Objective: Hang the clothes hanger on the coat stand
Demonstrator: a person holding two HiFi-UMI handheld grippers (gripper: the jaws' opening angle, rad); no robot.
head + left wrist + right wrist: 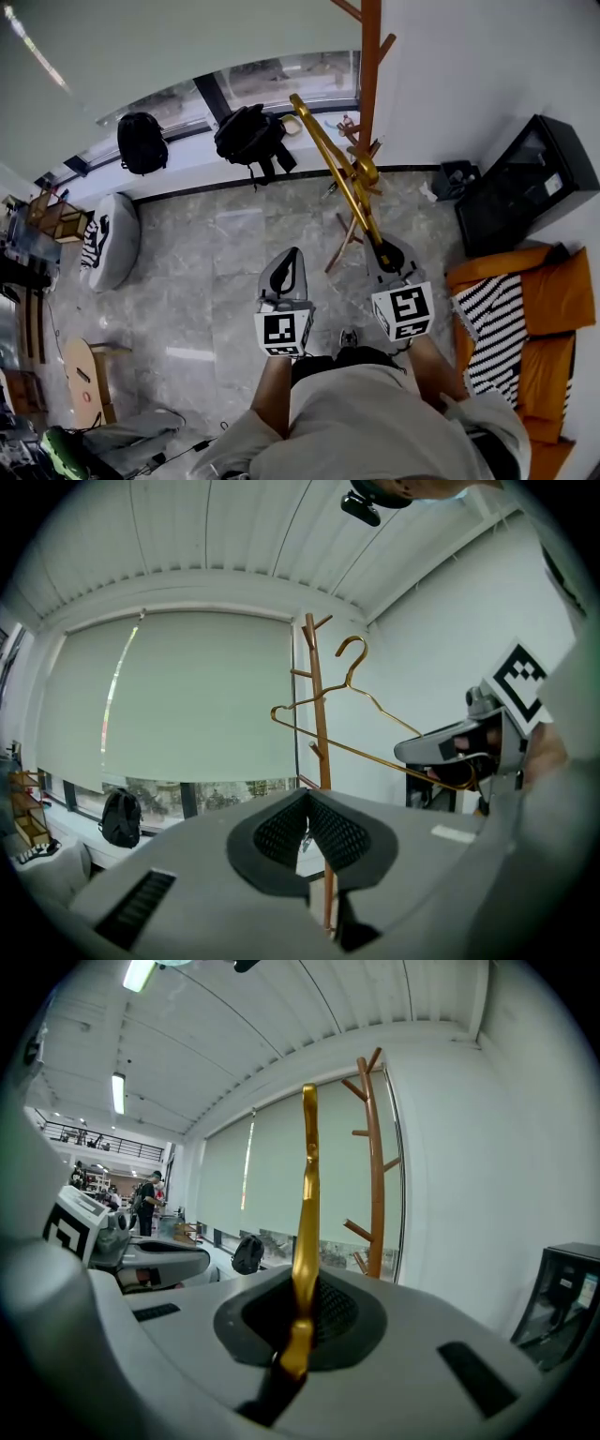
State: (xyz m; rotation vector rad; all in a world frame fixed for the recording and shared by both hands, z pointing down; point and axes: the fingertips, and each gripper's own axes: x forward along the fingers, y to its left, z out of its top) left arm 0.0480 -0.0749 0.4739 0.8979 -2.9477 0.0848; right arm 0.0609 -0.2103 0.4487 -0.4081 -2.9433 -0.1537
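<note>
My right gripper is shut on one end of a gold metal clothes hanger, which slants up and away toward the wooden coat stand. In the right gripper view the hanger rises edge-on from between the pads, with the coat stand just to its right. In the left gripper view the hanger shows side-on, its hook close to the coat stand and apart from the pegs. My left gripper is shut on nothing, lower and to the left. The right gripper appears there too.
Two black backpacks rest on the window ledge. A black cabinet and an orange sofa with a striped cloth stand at the right. A white beanbag and a wooden stool lie at the left.
</note>
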